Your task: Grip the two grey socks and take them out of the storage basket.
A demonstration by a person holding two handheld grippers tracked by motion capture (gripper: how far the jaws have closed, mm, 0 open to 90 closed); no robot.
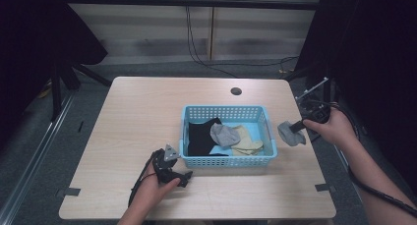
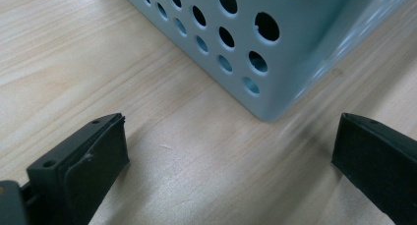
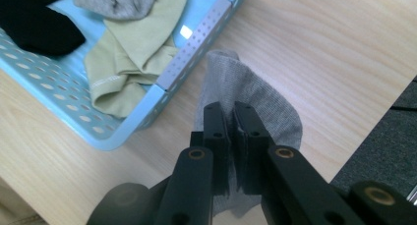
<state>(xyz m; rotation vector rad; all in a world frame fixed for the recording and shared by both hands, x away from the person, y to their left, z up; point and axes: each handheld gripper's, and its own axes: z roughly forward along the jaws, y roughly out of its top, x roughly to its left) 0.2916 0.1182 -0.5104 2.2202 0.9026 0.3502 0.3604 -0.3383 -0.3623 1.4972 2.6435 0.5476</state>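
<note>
A light blue perforated basket stands on the wooden table and holds a black sock, a grey sock and a beige sock. To its right, my right gripper is shut on another grey sock, which hangs above the table beside the basket's right wall. In the right gripper view this grey sock is pinched between the closed jaws, close to the basket corner. My left gripper rests on the table at the basket's front left corner, open and empty. The basket corner lies just beyond its spread fingers.
A round cable hole sits in the table behind the basket. The table's right edge runs close under my right hand. Dark curtains and stand legs flank the table. Bare wood lies left of the basket.
</note>
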